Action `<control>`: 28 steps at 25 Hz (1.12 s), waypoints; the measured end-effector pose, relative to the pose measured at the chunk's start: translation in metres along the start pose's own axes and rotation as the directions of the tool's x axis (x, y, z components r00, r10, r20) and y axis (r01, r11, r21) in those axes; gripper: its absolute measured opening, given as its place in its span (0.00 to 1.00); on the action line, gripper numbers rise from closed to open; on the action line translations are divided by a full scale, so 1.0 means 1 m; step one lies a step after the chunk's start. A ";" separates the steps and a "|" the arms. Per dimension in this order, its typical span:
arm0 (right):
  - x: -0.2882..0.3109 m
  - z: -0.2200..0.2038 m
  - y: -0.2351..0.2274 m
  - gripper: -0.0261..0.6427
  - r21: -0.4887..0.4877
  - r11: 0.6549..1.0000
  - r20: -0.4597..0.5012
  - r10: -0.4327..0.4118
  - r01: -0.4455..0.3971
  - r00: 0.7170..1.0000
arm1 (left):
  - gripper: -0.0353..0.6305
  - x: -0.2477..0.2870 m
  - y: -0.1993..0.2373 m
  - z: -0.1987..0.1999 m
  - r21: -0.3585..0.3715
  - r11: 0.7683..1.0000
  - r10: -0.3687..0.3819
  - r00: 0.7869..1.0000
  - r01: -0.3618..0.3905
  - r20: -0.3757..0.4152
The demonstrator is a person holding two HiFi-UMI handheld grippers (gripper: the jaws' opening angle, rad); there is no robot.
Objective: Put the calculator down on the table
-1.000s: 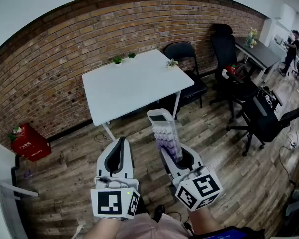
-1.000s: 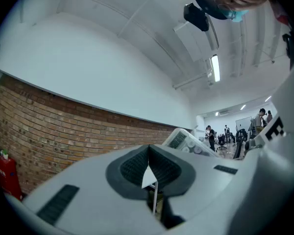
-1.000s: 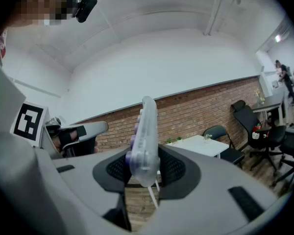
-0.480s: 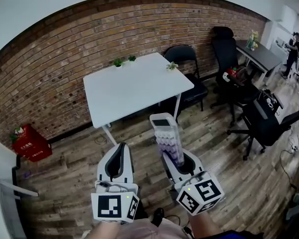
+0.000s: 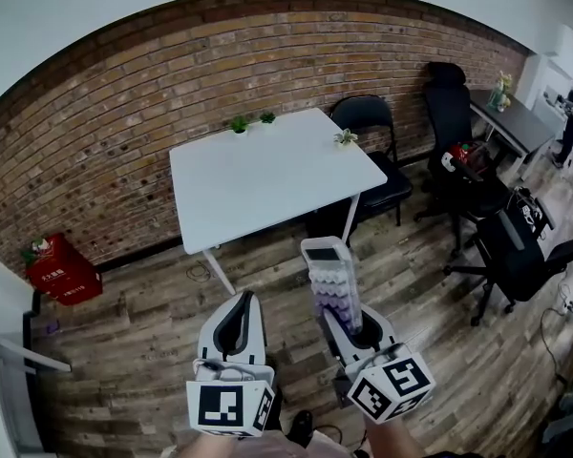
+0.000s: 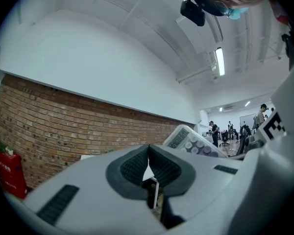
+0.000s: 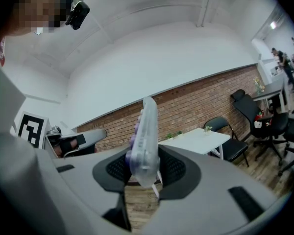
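Note:
A white calculator [image 5: 331, 282] with purple keys stands up and forward from my right gripper [image 5: 350, 324], whose jaws are shut on its lower end. In the right gripper view the calculator [image 7: 144, 133] shows edge-on between the pads, and the left gripper view catches its keys [image 6: 194, 142] too. My left gripper [image 5: 237, 319] is beside it on the left, shut with nothing in it; its pads [image 6: 137, 166] meet. Both hang over the wooden floor, short of the white table [image 5: 267, 175].
Small potted plants [image 5: 239, 124] [image 5: 344, 138] stand at the table's far edge. A black folding chair [image 5: 370, 127] sits behind its right corner, office chairs [image 5: 511, 246] and a desk [image 5: 516, 127] further right. A red box [image 5: 62, 270] lies at the brick wall, left.
Both grippers have sunk a little and drifted forward toward the table. The calculator stays in the right gripper's jaws.

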State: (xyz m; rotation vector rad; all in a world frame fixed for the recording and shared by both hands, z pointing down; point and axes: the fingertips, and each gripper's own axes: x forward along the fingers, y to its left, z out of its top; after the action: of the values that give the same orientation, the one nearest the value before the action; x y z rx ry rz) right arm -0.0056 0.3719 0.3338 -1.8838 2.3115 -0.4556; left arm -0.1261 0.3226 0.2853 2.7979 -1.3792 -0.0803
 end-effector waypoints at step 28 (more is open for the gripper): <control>0.277 0.057 -0.090 0.24 -0.007 0.997 0.009 -0.081 0.081 0.997 | 0.07 0.271 0.150 -0.011 -0.002 0.997 -0.078 0.997 0.078 0.011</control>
State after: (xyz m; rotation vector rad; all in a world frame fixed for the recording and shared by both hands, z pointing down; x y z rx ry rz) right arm 0.0354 0.0776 0.3331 -1.9845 2.2412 -0.4479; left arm -0.0794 0.0162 0.2929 2.8529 -1.2708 -0.0986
